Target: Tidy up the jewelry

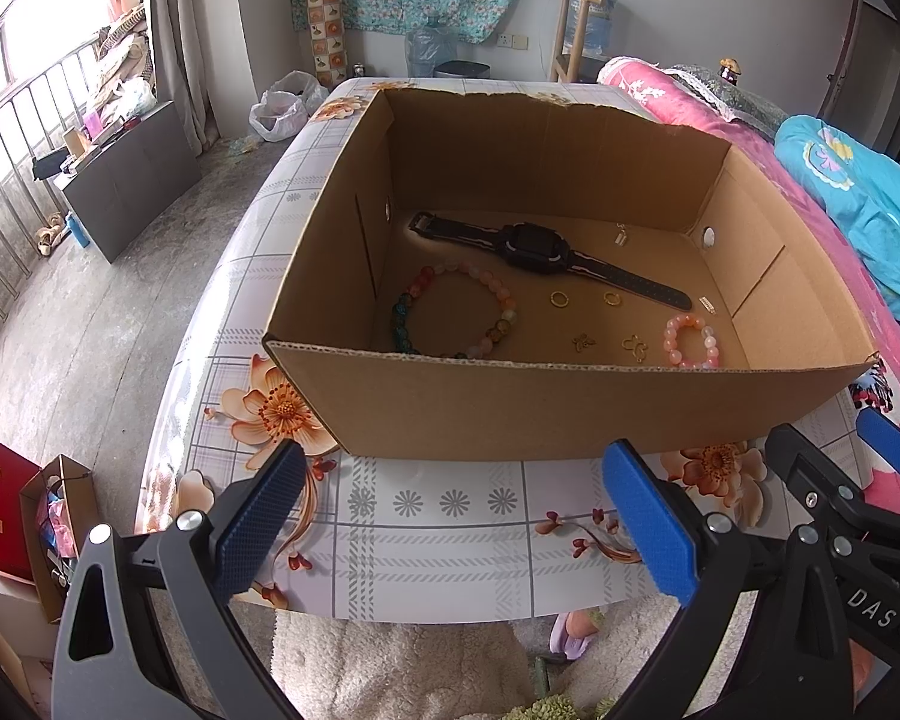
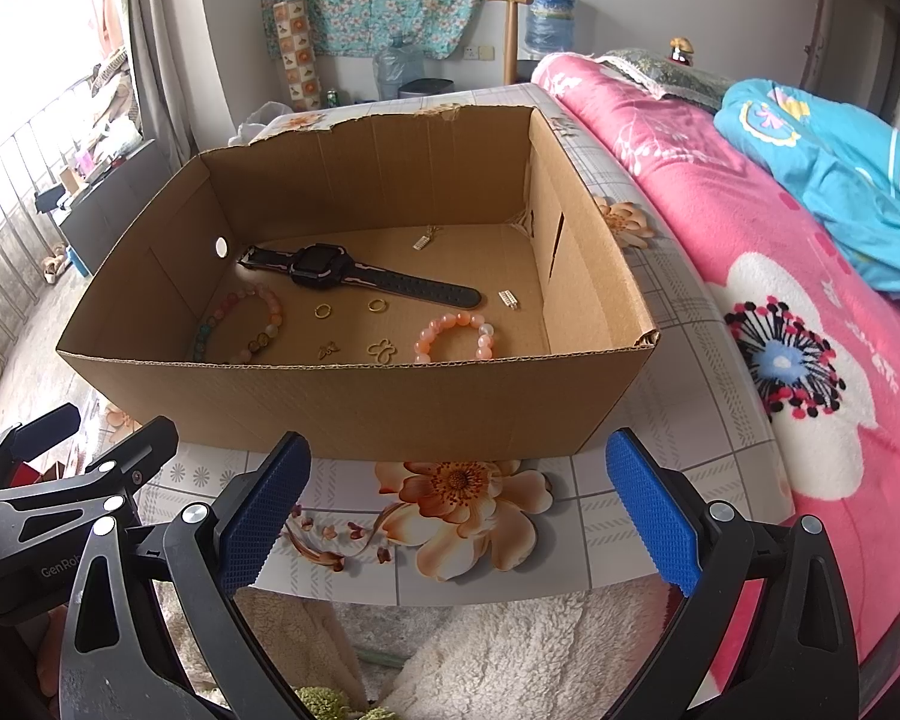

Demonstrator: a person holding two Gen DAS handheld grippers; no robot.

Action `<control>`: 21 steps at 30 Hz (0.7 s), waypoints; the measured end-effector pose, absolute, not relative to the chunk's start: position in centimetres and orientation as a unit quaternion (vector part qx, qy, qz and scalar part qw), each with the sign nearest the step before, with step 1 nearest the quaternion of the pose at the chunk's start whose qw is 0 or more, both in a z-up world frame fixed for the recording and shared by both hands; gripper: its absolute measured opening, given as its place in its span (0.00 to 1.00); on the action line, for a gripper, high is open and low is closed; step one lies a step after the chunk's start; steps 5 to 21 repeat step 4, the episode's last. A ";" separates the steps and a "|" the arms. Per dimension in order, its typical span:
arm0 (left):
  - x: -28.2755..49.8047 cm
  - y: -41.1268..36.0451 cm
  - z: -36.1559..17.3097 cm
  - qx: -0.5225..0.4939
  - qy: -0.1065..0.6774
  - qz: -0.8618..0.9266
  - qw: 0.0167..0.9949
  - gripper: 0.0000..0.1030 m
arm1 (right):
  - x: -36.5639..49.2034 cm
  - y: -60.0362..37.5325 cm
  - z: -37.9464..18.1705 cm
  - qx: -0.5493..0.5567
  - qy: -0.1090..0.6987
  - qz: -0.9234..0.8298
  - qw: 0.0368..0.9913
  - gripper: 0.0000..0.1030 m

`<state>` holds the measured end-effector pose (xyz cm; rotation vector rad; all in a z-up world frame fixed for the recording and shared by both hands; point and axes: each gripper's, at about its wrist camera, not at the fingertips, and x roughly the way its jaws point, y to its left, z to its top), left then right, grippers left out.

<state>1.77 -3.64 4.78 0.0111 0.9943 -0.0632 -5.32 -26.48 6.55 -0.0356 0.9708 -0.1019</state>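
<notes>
An open cardboard box stands on the floral table. Inside lie a black watch, a multicoloured bead bracelet, a pink bead bracelet, two gold rings, two butterfly charms and small silver pieces. My left gripper is open and empty, before the box's near wall. My right gripper is open and empty, also in front of the box.
The table has a flowered plastic cover. A pink bed with a blue blanket runs along the right. A fluffy rug lies below the table's near edge. Bags stand on the floor at left.
</notes>
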 end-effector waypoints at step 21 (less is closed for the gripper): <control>1.8 -3.8 4.7 0.005 0.479 -0.030 0.878 0.94 | -5.3 -26.5 6.6 -0.018 0.466 -0.049 0.883 0.92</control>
